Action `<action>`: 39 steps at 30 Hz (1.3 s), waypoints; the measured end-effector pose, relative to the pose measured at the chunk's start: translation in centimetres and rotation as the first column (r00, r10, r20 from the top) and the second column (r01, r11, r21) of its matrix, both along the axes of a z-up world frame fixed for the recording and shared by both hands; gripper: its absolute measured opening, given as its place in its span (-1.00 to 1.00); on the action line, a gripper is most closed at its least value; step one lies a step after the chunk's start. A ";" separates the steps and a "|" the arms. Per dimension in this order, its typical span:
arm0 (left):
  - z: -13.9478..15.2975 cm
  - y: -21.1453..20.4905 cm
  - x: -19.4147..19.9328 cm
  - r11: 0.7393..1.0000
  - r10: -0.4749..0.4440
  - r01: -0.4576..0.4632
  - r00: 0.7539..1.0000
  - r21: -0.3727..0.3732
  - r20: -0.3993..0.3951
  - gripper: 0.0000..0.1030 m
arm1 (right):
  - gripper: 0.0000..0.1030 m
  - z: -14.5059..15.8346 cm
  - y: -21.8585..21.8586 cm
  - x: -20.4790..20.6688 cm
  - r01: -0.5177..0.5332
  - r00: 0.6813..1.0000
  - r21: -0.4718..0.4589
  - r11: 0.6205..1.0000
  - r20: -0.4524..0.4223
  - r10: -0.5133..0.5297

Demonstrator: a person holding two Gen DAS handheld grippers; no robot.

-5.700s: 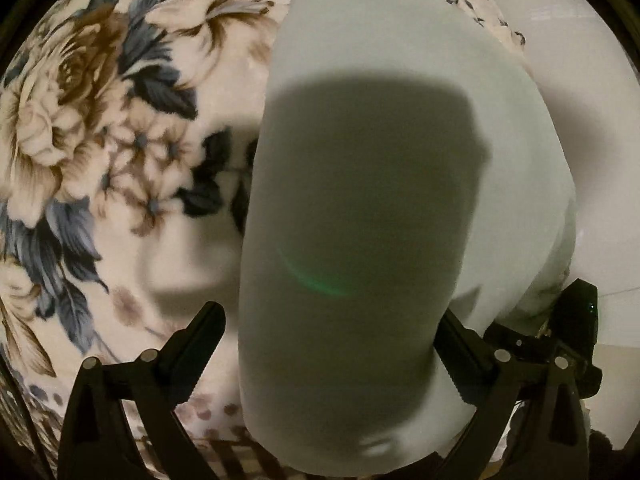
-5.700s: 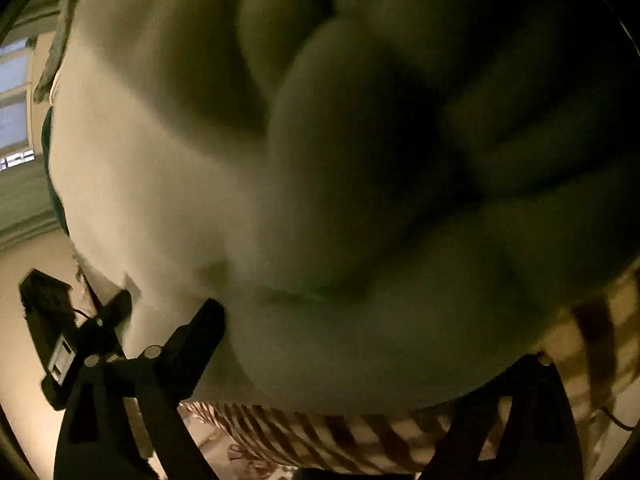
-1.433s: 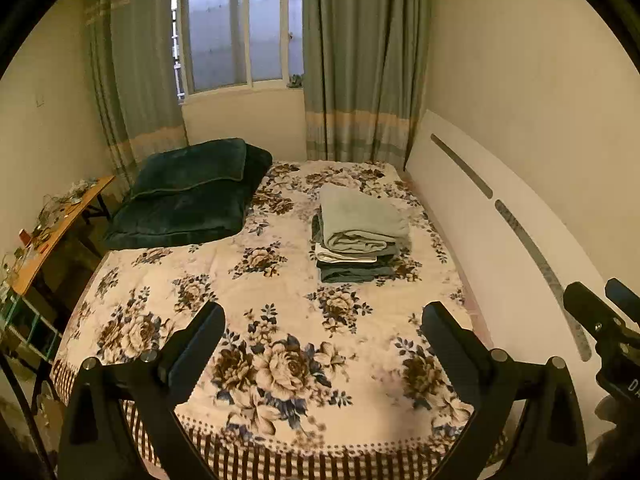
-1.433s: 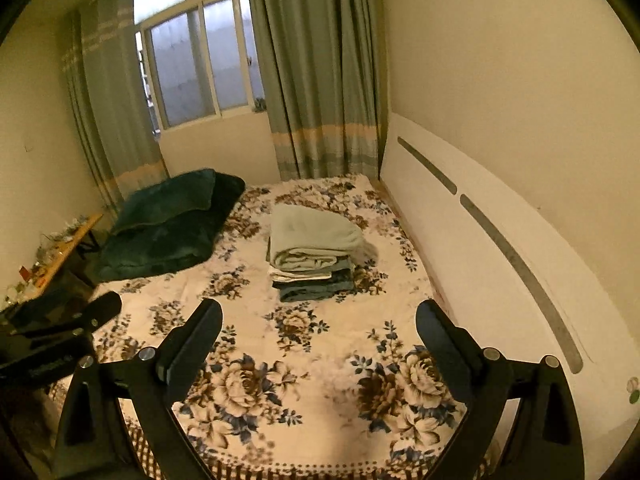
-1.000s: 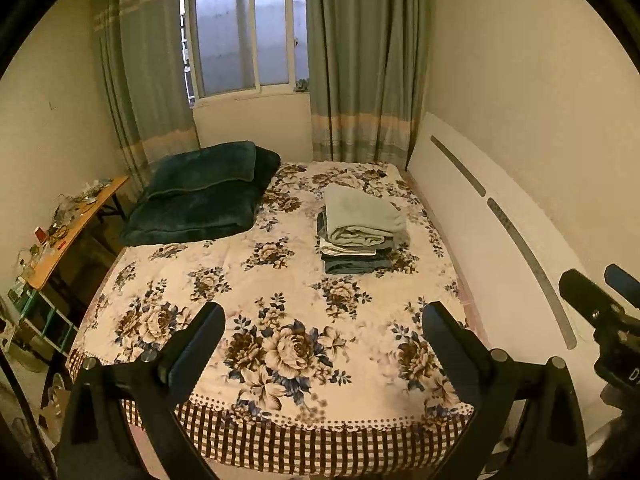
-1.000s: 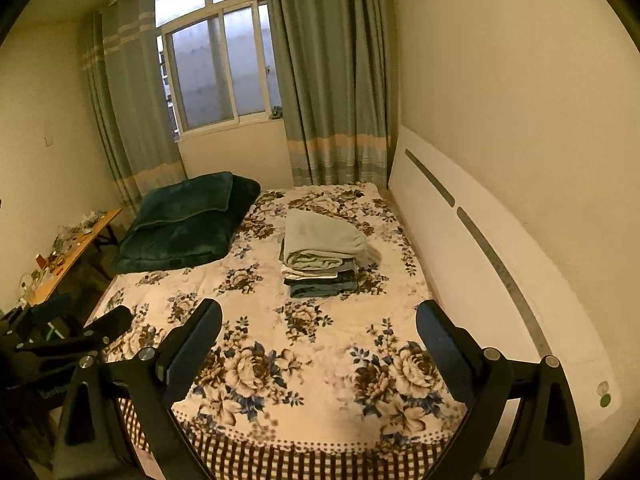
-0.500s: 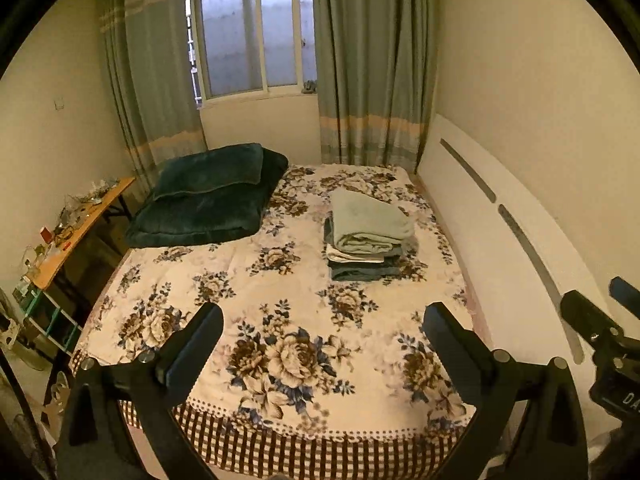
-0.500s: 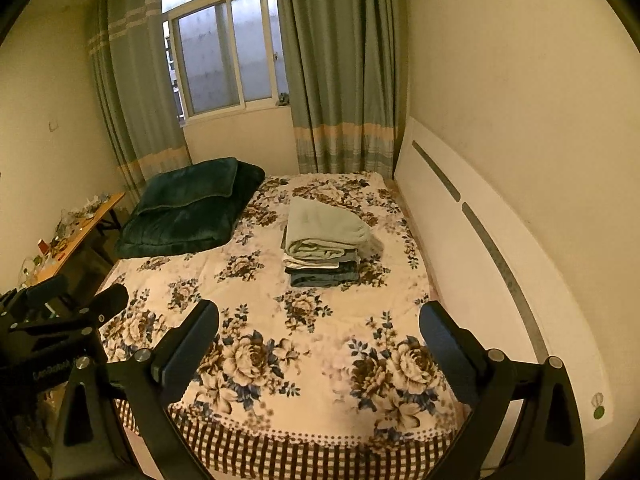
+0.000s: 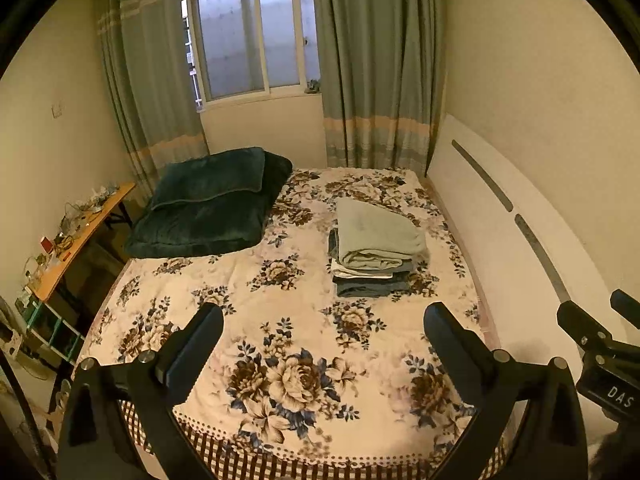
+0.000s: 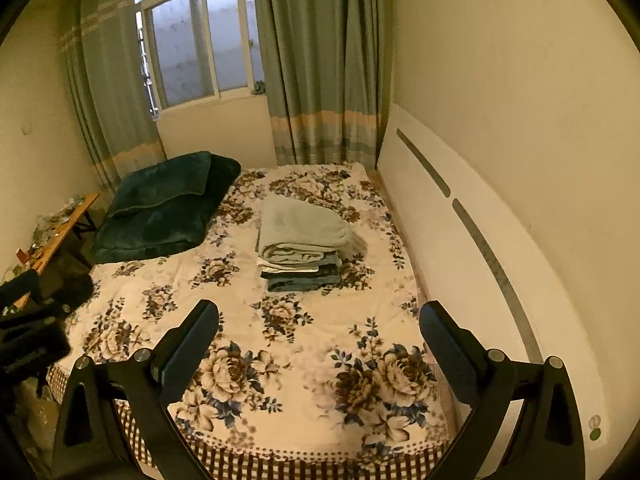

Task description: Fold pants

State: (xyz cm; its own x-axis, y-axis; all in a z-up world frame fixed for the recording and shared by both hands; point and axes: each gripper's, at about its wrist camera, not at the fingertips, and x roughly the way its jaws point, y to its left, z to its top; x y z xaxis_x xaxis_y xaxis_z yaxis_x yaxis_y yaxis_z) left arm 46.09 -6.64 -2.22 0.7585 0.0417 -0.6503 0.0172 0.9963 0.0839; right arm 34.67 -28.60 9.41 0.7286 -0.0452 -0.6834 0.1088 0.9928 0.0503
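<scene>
A stack of folded clothes sits on the floral bed (image 9: 280,320), toward its far right side. The pale green folded pants (image 9: 376,236) lie on top of it, and show too in the right wrist view (image 10: 300,228). Under them lie a white piece and dark blue folded garments (image 9: 372,286). My left gripper (image 9: 324,344) is open and empty, held back above the foot of the bed. My right gripper (image 10: 320,340) is also open and empty, at about the same distance. The right gripper's body shows at the right edge of the left wrist view (image 9: 600,348).
A dark green folded blanket (image 9: 208,204) lies on the bed's far left. A white headboard panel (image 9: 520,248) leans along the right wall. A cluttered wooden side table (image 9: 76,236) stands at the left. Curtains (image 9: 376,60) and a window (image 9: 252,36) are at the back.
Several seconds ago both grippers were against the pale green pants at the bed. Both are now pulled back and empty. Over the last second the views have shifted only slightly.
</scene>
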 end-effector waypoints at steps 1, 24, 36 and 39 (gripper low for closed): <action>-0.1 -0.1 0.3 1.000 0.004 -0.004 1.000 0.007 0.000 1.00 | 0.99 -0.2 -0.2 0.6 0.004 1.000 -0.001 1.000 -0.005 -0.004; -1.4 -1.1 3.4 1.000 -0.008 0.008 0.998 -0.011 -0.063 1.00 | 0.99 -2.2 -0.6 4.1 0.016 0.999 -0.027 1.000 -0.034 -0.017; -0.9 -1.7 3.2 1.000 -0.002 0.002 0.999 -0.021 -0.043 1.00 | 0.99 -2.1 -0.6 5.0 0.008 1.000 -0.031 1.000 -0.026 -0.009; -1.0 -1.7 3.2 1.000 -0.001 0.000 0.999 -0.022 -0.045 1.00 | 0.99 -2.2 -0.6 4.8 0.010 1.000 -0.030 1.000 -0.028 -0.011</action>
State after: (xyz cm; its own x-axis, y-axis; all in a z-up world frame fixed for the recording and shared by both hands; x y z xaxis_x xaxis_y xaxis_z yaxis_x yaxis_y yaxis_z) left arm 49.29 -8.32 -3.20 0.7288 0.0265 -0.6842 0.0208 0.9979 0.0608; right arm 39.52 -29.19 7.21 0.7086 -0.0731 -0.7018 0.1198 0.9926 0.0176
